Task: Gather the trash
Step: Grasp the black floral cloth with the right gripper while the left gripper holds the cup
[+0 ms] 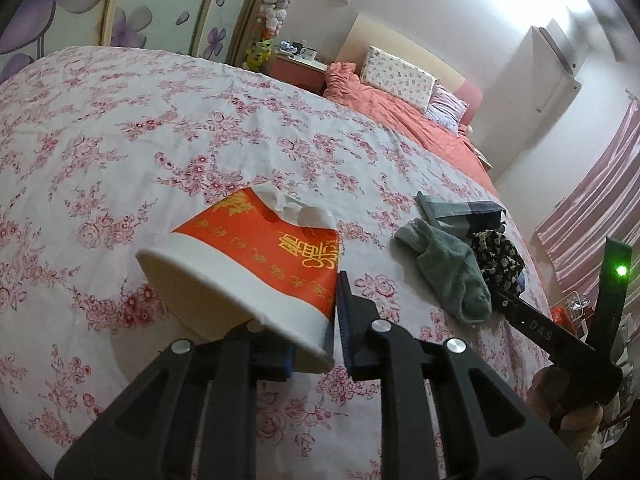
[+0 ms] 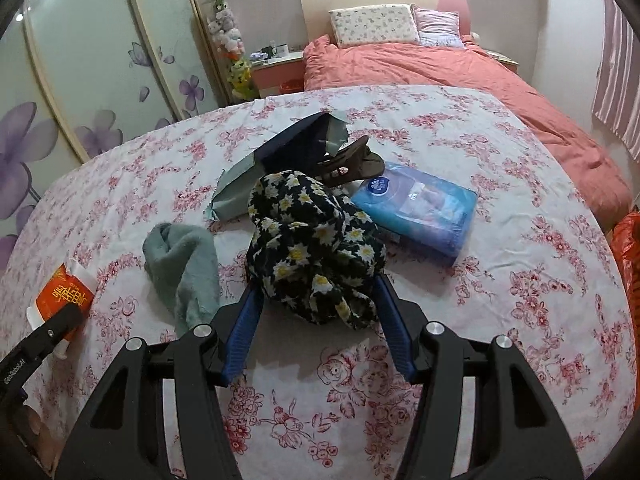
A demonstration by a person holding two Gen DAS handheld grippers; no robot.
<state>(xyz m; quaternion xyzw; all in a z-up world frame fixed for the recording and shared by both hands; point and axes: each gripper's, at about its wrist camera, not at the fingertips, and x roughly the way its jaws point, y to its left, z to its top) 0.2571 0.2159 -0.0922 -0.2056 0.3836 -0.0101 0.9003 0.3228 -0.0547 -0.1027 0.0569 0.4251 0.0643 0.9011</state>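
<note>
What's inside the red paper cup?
Crumpled white tissue pokes out of the mouth of the red paper cup, which lies tilted on the flowery sheet. The cup's wall hides anything deeper inside.

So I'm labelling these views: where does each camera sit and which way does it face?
Left wrist: on the left gripper, facing across the bed; fingers around the paper cup; the other gripper at right.
Right wrist: on the right gripper, fingers either side of the flowered cloth.
Shared: cup, green sock.
</note>
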